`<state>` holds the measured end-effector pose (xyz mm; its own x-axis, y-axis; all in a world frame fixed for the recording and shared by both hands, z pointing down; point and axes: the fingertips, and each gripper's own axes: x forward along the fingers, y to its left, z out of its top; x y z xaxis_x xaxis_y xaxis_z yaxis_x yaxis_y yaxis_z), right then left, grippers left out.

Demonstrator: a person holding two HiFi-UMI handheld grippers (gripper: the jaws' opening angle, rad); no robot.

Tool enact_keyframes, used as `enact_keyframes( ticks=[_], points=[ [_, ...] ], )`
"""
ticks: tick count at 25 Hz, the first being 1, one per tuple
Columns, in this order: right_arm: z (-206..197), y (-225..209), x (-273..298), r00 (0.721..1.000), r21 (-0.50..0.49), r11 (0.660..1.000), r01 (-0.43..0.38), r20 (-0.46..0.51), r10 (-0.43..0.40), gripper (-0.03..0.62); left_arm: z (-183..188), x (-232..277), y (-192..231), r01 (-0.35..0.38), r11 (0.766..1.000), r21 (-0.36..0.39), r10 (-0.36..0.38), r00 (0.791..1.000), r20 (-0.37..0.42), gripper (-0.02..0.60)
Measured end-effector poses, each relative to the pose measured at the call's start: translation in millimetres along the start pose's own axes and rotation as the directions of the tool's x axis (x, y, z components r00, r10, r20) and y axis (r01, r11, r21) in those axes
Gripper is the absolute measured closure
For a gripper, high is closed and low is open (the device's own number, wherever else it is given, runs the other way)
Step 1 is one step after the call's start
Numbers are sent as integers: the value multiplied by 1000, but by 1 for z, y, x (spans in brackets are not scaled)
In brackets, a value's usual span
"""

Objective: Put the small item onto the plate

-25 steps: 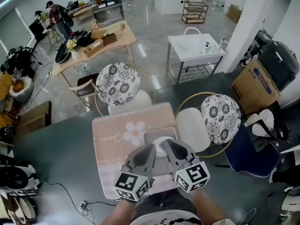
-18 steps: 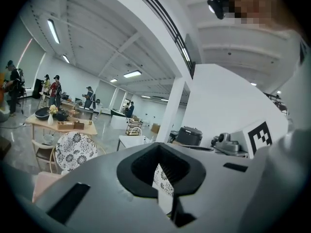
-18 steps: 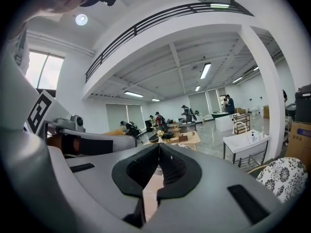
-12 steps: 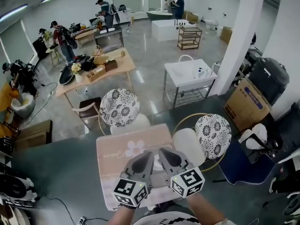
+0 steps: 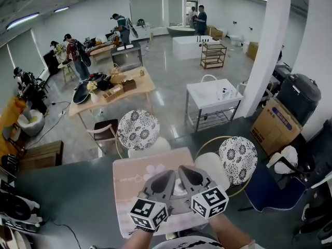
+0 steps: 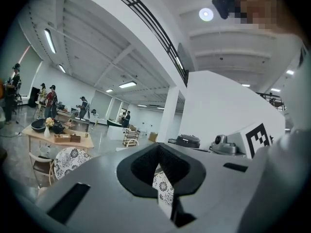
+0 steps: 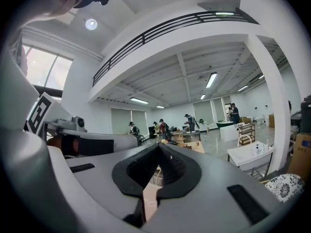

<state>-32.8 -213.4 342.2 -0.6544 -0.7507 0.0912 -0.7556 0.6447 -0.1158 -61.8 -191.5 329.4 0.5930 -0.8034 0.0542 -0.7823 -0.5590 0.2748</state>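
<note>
Pink flower-print placemat [image 5: 136, 178] on the dark grey table [image 5: 72, 196] is seen in head view. The left gripper [image 5: 168, 175] and right gripper [image 5: 183, 170] are held over it, near edge, with a white plate [image 5: 179, 189] glimpsed between them. The small item is not made out.

Left gripper view: jaws pressed together, nothing pinched.

Right gripper view: same.

Whether the item lies on the plate should be settled with a lower look before any jaws are spread.

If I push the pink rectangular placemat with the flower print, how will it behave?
The pink rectangular placemat lies thin and flat, so it is probably floppy and light. On the smooth grey tabletop it may slide or wrinkle.
</note>
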Motion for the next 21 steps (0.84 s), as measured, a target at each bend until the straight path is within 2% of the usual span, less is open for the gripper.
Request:
enact_keyframes(
  ticks=[9,21],
  points=[
    [7,3,0,1000,-13,1000,-8,2,8,580,7,0,-3,4,1000,6,-4,1000,10,577],
    [-3,-10,11,1000,-18,1000,-7,-8,6,580,-2,13,10,-6,1000,-6,6,1000,8,577]
  ],
)
